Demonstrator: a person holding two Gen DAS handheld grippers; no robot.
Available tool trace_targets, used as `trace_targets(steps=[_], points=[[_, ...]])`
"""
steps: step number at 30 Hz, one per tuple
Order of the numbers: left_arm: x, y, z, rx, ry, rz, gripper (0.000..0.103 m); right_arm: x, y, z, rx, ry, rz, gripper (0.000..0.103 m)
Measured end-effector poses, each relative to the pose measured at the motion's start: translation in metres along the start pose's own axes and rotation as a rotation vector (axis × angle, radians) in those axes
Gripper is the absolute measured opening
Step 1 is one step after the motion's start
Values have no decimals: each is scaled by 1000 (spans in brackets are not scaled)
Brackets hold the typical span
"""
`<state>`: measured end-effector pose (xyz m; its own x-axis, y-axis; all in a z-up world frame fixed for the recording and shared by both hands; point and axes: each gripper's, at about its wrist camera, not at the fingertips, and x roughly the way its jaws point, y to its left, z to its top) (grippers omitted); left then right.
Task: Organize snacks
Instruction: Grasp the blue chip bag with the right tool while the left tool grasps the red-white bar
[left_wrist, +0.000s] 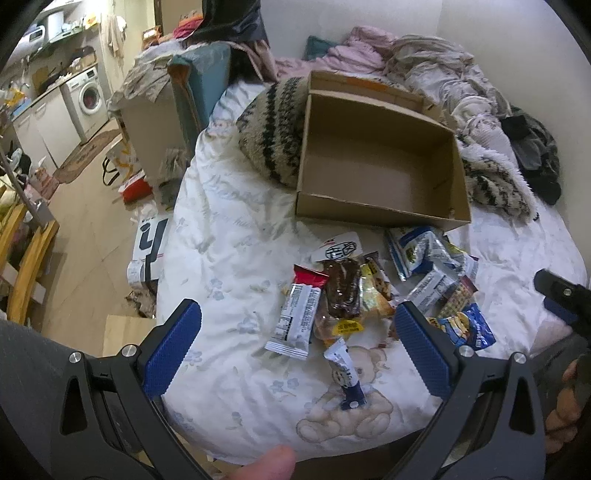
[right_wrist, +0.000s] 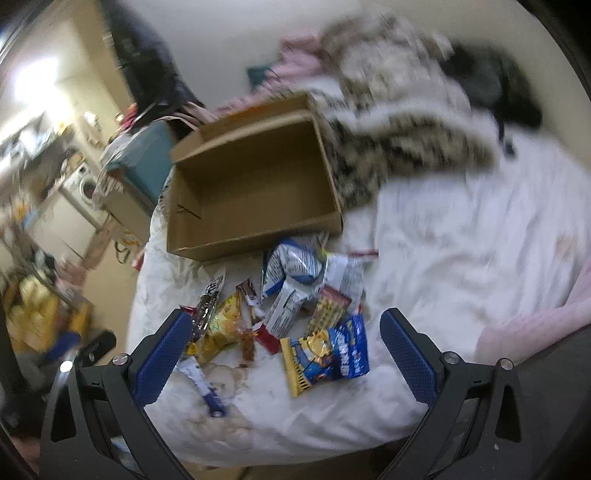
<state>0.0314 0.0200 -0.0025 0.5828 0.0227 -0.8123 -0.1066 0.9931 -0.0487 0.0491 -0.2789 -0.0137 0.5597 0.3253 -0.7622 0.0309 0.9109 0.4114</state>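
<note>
A pile of snack packets lies on the white bedspread in front of an empty open cardboard box (left_wrist: 380, 162), also in the right wrist view (right_wrist: 255, 188). In the pile are a white bar with a red end (left_wrist: 297, 314), a brown chocolate bar (left_wrist: 341, 291), silver-blue packets (left_wrist: 424, 254) and a blue and yellow bag (right_wrist: 327, 356). My left gripper (left_wrist: 297, 321) is open and empty, above the near side of the pile. My right gripper (right_wrist: 284, 328) is open and empty, above the blue and yellow bag; it also shows at the right edge of the left wrist view (left_wrist: 561, 295).
A striped knitted cushion (left_wrist: 273, 125) lies left of the box and crumpled blankets (left_wrist: 461, 85) lie behind it. A small blue and white sachet (left_wrist: 347, 373) lies apart, nearer me. The bed's left edge drops to a cluttered floor (left_wrist: 96, 229). The right wrist view is motion-blurred.
</note>
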Motion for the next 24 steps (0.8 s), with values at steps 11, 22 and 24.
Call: trace_targets(steps=[11, 22, 24], points=[[28, 5, 0, -37, 109, -13, 103, 130, -44, -18, 218, 489, -123, 103], [34, 3, 2, -17, 123, -12, 103, 144, -46, -31, 210, 510, -152, 59], [35, 4, 2, -21, 125, -14, 103, 136, -48, -34, 210, 498, -139, 46]])
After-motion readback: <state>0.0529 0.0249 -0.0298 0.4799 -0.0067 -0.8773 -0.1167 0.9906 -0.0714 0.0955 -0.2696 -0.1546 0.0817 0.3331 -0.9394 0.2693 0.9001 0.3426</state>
